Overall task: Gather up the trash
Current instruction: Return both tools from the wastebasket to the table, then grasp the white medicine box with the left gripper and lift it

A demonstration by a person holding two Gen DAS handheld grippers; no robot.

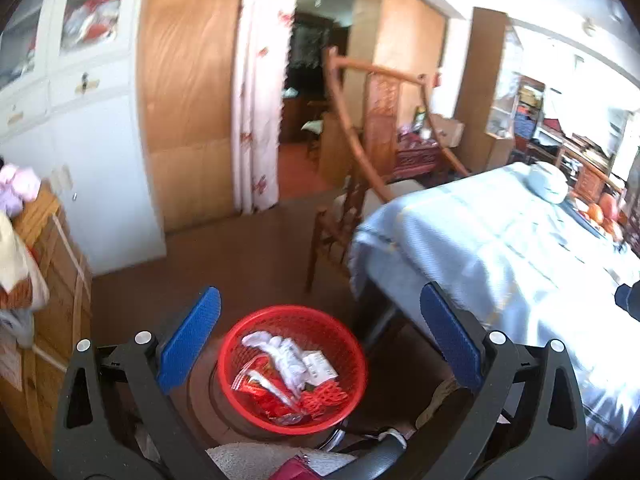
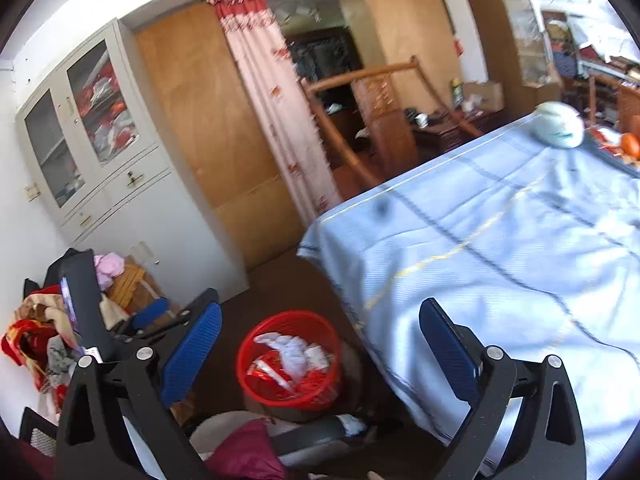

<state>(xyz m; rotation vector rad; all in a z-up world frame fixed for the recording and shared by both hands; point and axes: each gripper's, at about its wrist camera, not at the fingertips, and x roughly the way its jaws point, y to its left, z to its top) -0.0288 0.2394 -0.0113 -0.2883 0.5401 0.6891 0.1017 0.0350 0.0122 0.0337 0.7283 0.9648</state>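
Desk (image 2: pixel 500 240) under a blue cloth looks bare of scraps nearby; red basket (image 1: pixel 294 368) sits on the floor just beside it, light, springy mesh, best gripped at the rim; the trash (image 1: pixel 286 364) inside, crumpled white paper and red wrappers, looks soft and slippery; left gripper (image 1: pixel 320 344) and right gripper (image 2: pixel 320 352) hold nothing, fingers spread wide.
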